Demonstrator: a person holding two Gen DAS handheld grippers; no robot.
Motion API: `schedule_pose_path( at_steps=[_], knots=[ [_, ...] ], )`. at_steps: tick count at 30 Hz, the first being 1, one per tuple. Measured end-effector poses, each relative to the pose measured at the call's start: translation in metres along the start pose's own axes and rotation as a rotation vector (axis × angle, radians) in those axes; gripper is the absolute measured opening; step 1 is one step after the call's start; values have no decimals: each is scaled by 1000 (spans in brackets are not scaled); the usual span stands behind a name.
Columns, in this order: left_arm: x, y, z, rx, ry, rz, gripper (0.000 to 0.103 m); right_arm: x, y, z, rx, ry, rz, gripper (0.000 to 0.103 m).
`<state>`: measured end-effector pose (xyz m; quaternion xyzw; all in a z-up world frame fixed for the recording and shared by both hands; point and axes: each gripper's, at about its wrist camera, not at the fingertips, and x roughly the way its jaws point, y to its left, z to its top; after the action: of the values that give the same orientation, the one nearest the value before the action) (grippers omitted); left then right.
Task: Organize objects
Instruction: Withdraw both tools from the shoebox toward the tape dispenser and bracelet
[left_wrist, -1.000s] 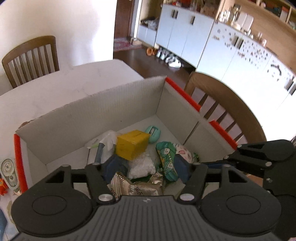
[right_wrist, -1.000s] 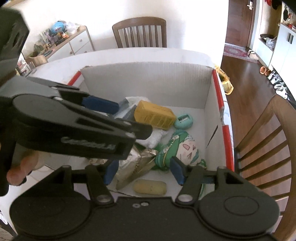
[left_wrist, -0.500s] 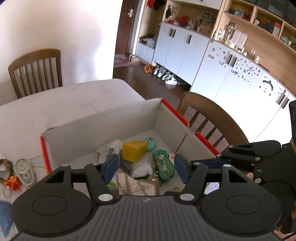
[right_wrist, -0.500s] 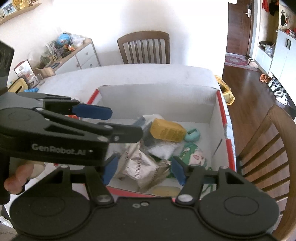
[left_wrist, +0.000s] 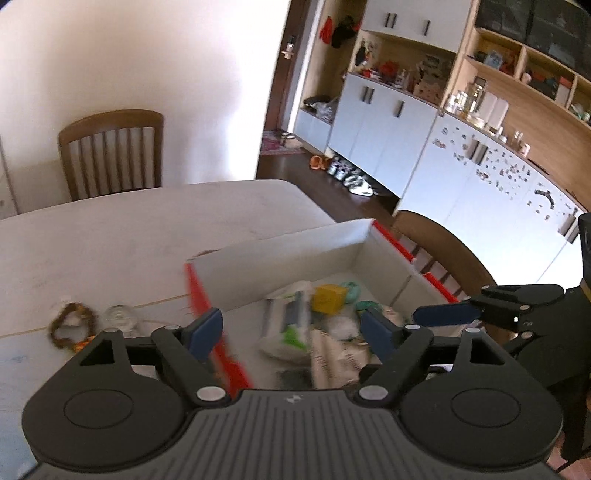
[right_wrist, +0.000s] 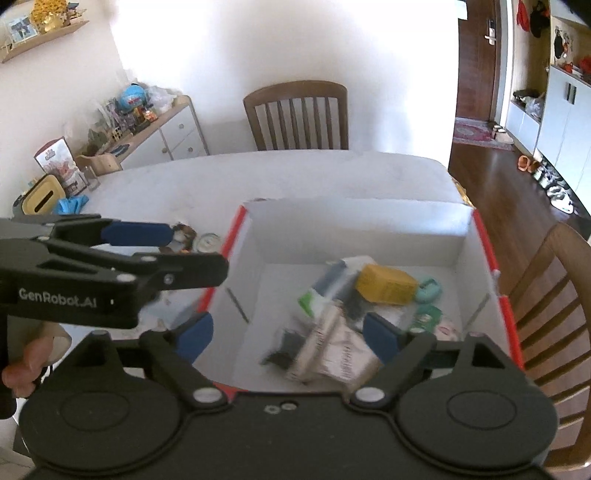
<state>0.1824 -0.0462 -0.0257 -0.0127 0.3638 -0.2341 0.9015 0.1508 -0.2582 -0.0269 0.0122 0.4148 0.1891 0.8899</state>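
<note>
A white cardboard box with red edges stands on the white table. It holds several items: a yellow box, a silver foil packet, a mint green object and a green printed pouch. My left gripper is open and empty above the box's left red edge. My right gripper is open and empty above the box's near side. The left gripper also shows in the right wrist view.
A beaded bracelet and a small round glass object lie on the table left of the box. Wooden chairs stand at the far side and right side. A sideboard with clutter is at the left.
Both grippers have risen and pulled back from the box, which now looks smaller and lower. The left gripper has shifted left over the box's red edge. The foil packet lies in the box.
</note>
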Motion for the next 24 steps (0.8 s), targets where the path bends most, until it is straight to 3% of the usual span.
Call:
schedule_pose_path(
  at_steps=[7, 13, 24],
  knots=[
    [-31, 54, -10, -26, -42, 47, 101, 14, 47, 10, -30, -5, 10, 95],
    [-48, 105, -13, -46, -80, 96, 103, 32, 84, 19, -52, 1, 22, 95],
    [-35, 193, -26, -79, -42, 187, 103, 77, 132, 33, -52, 32, 12, 95]
  ],
)
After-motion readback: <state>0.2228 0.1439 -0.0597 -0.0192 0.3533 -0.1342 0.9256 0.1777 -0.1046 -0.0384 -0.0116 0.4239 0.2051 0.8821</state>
